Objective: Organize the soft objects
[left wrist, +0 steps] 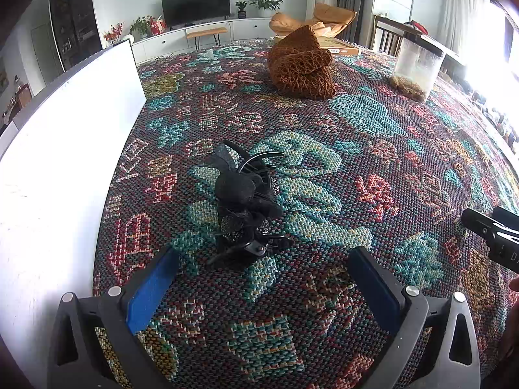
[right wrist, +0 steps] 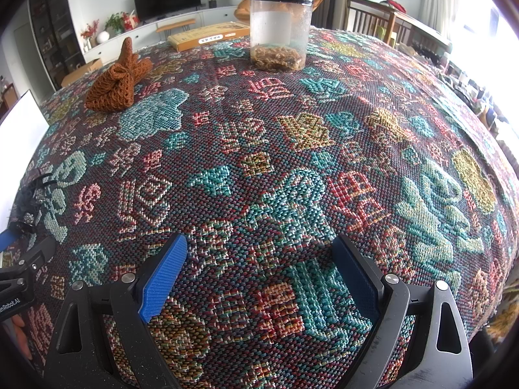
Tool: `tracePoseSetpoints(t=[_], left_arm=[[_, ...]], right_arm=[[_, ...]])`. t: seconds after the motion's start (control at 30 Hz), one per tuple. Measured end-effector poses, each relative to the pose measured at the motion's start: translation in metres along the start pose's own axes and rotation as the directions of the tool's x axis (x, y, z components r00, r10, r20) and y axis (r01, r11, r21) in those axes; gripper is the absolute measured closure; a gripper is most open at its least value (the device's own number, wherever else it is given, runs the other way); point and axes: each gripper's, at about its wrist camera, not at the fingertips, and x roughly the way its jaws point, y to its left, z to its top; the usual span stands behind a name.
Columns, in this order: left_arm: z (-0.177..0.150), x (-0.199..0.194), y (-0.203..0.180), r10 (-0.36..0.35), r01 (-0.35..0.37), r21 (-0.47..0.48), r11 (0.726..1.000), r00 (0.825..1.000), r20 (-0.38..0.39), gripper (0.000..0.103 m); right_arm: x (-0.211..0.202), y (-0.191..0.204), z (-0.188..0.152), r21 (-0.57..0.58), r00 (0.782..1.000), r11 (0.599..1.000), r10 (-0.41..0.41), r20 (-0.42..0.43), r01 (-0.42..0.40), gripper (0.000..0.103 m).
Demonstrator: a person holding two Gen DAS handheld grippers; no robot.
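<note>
At nine o'clock stands a white board (left wrist: 65, 149); our left gripper (left wrist: 262, 278), jaws spread and empty, faces the black hair accessories (left wrist: 246, 204) at twelve. Their loose clips could snag or scatter. The right gripper (right wrist: 259, 278), also wide open, alone shows the clear jar (right wrist: 280, 29) fully; the brown knit piece (right wrist: 113, 84) lies at eleven.

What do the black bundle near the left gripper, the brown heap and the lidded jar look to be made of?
Black bundle of fabric and clips: matte felt-like cloth with glittery patches and glossy, probably plastic, prongs. Brown open-knit heap: yarn in a loose net-like mesh, matte and limp. Clear cylindrical jar with black lid: transparent, probably plastic, walls cloudy; brownish bits at the bottom.
</note>
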Motion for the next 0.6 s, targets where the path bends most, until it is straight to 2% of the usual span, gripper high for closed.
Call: tracePoseSetpoints(t=[0.1,0.17,0.23,0.37,0.4,0.43,0.47,0.53,0.57,0.6], left_arm=[[0.0,0.0,0.0,0.0,0.0,0.0,1.0,1.0,0.0,0.0],[0.0,0.0,0.0,0.0,0.0,0.0,1.0,1.0,0.0,0.0],[0.0,0.0,0.0,0.0,0.0,0.0,1.0,1.0,0.0,0.0],[0.0,0.0,0.0,0.0,0.0,0.0,1.0,1.0,0.0,0.0],[0.0,0.0,0.0,0.0,0.0,0.0,1.0,1.0,0.0,0.0],[0.0,0.0,0.0,0.0,0.0,0.0,1.0,1.0,0.0,0.0],[0.0,0.0,0.0,0.0,0.0,0.0,1.0,1.0,0.0,0.0],[0.001,0.0,0.0,-0.006,0.006,-0.007,1.0,1.0,0.003,0.0],[0.001,-0.001,0.002,-0.021,0.021,-0.019,1.0,1.0,0.009,0.0],[0.001,-0.002,0.006,-0.041,0.042,-0.037,0.998,0.999,0.017,0.0]], right_arm=[[-0.011,-0.013,0.01,0.065,0.987,0.986,0.152,0.057,-0.155,0.011],[-0.014,-0.013,0.018,0.056,0.982,0.983,0.168,0.084,-0.173,0.011],[-0.019,0.003,0.059,-0.007,0.976,0.982,0.188,0.109,-0.188,0.011],[-0.006,0.054,0.121,-0.074,0.966,0.966,0.252,0.052,-0.248,0.011],[-0.006,0.054,0.121,-0.074,0.966,0.966,0.252,0.052,-0.248,0.011],[0.0,0.069,0.132,-0.09,0.964,0.961,0.265,0.034,-0.261,0.011],[0.015,0.101,0.15,-0.131,0.958,0.95,0.286,-0.001,-0.284,0.011],[0.037,0.134,0.164,-0.18,0.957,0.94,0.282,-0.067,-0.29,0.011],[0.037,0.134,0.164,-0.18,0.957,0.94,0.282,-0.067,-0.29,0.011],[0.06,0.157,0.173,-0.198,0.959,0.94,0.261,-0.114,-0.279,0.012]])
